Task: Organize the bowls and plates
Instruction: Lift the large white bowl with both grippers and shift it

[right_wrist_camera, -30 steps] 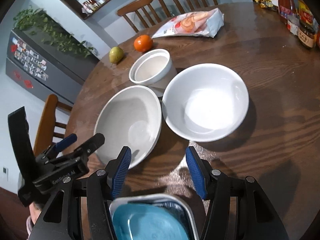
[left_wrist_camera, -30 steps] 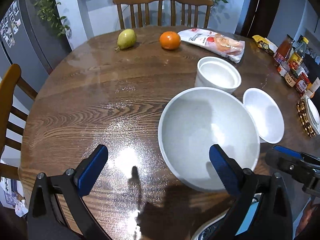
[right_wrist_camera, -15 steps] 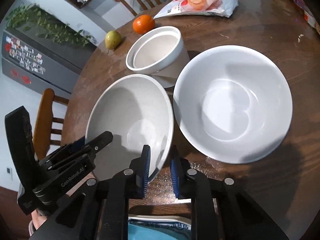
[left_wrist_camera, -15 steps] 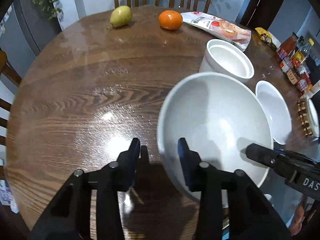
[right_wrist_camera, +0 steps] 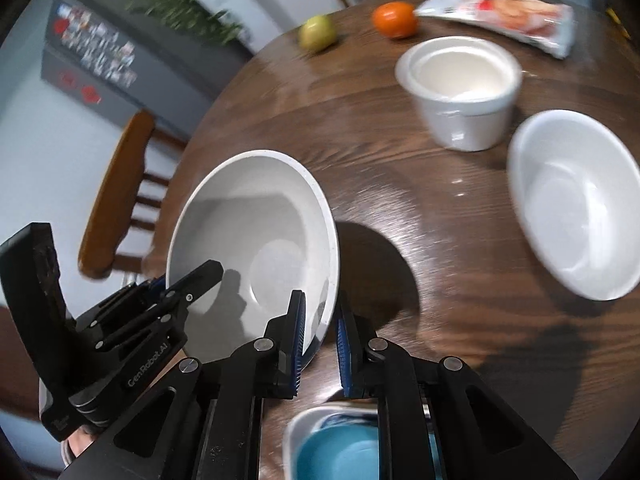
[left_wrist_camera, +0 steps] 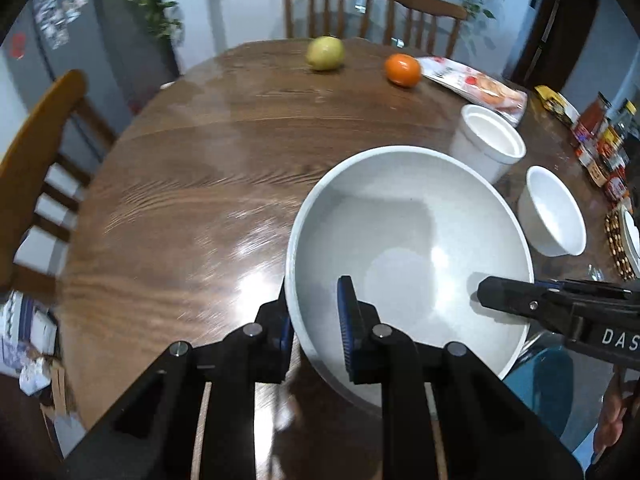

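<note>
A large white bowl [left_wrist_camera: 408, 248] [right_wrist_camera: 256, 224] hangs tilted just above the round wooden table [left_wrist_camera: 180, 184], casting a shadow. My left gripper [left_wrist_camera: 316, 316] clamps its left rim, one pad outside and one inside, jaws still closing. My right gripper [right_wrist_camera: 320, 340] pinches the opposite rim, jaws also closing; in the left wrist view it shows as the right gripper [left_wrist_camera: 520, 300] at the bowl's right edge. A smaller white bowl [left_wrist_camera: 554, 216] [right_wrist_camera: 576, 204] and a tall white pot [left_wrist_camera: 486, 144] [right_wrist_camera: 460, 88] stand apart to the right.
A pear [left_wrist_camera: 325, 53], an orange [left_wrist_camera: 402, 70] and a snack bag [left_wrist_camera: 476, 84] lie at the far side. Jars [left_wrist_camera: 600, 140] crowd the right edge. A blue dish [right_wrist_camera: 340, 448] sits near me under the right gripper. Wooden chairs [left_wrist_camera: 36, 152] ring the table.
Both grippers went from open to shut on the large bowl's opposite rims. The bowl has tilted and moved left, away from the smaller bowl and the pot.
</note>
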A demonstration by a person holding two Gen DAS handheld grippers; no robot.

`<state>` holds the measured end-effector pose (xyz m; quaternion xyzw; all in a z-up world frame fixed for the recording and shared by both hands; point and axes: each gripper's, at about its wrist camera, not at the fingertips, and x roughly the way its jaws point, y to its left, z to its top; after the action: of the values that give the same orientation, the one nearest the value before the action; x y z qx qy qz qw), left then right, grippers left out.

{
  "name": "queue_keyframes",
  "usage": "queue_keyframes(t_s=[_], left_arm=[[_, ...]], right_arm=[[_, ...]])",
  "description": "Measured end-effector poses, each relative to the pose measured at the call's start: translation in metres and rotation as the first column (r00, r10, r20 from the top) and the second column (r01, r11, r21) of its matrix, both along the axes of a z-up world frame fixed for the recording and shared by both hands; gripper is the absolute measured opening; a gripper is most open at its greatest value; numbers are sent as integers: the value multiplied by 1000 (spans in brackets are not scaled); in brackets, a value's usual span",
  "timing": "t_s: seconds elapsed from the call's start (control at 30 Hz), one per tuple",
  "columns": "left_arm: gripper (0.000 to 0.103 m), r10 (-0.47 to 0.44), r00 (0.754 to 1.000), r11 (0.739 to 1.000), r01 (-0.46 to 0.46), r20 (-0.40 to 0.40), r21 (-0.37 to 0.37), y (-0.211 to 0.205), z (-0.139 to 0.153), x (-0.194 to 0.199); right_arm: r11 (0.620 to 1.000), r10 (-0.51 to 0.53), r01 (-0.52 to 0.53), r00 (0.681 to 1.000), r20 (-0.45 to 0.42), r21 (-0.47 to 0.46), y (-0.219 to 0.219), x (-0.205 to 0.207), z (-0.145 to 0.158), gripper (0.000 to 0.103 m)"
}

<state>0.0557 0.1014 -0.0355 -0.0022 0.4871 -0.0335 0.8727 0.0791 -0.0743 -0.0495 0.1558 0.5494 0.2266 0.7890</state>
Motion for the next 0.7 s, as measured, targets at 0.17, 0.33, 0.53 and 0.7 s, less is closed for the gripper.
queue_keyframes(t_s=[0.17,0.33,0.53,0.7], left_arm=[[17,81,997,997,-81,-2,-8,27,-2,-24],[17,117,993,993,-117,-29,-1,40,-11,-32],[18,122,991,992,-121,-46,22,41,-14,-37],[19,124,991,992,-122,-53,33,41,-17,-38]], right_arm=[[996,88,-88,996,-2,-3,30,-7,-2,16],[989,134,-133,991,16,-60,50,-14,-2,16],[985,144,-141,989,20,-101,63,-19,-4,16],[983,135,-130,990,31,-130,69,-20,-3,16]])
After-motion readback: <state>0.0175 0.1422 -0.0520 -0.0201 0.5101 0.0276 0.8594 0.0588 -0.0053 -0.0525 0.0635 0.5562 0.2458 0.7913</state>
